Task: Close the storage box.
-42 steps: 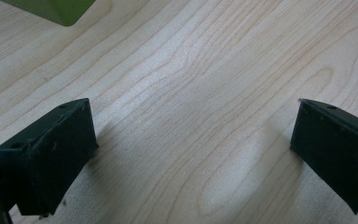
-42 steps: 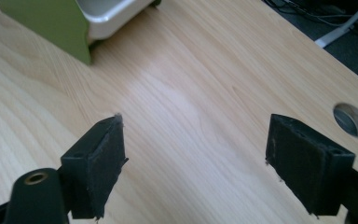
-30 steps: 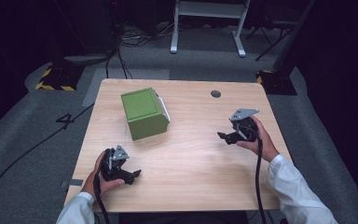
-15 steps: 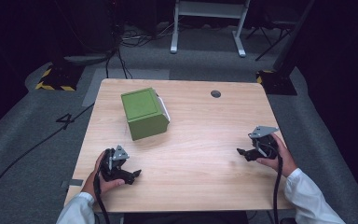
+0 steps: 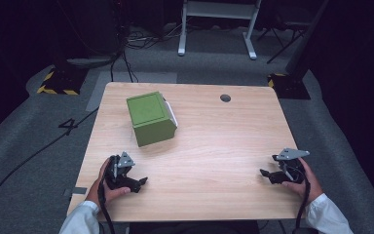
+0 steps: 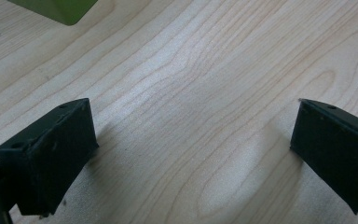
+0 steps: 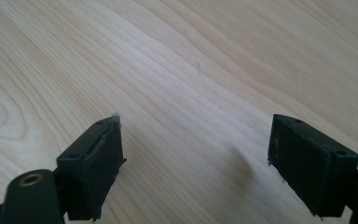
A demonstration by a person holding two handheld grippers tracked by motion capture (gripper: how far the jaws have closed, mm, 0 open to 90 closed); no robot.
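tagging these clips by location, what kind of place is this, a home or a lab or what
Probably a lab or recording studio, not a home. A bare wooden table stands on grey carpet among dark surroundings, black cables trail over the floor, and yellow-and-black hazard tape marks a stand's base.

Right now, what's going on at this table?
A person holds a gripper in each hand, both low over the near edge of the wooden table. The left gripper and right gripper are both open and hold nothing. The green box sits untouched toward the far left, apart from both.
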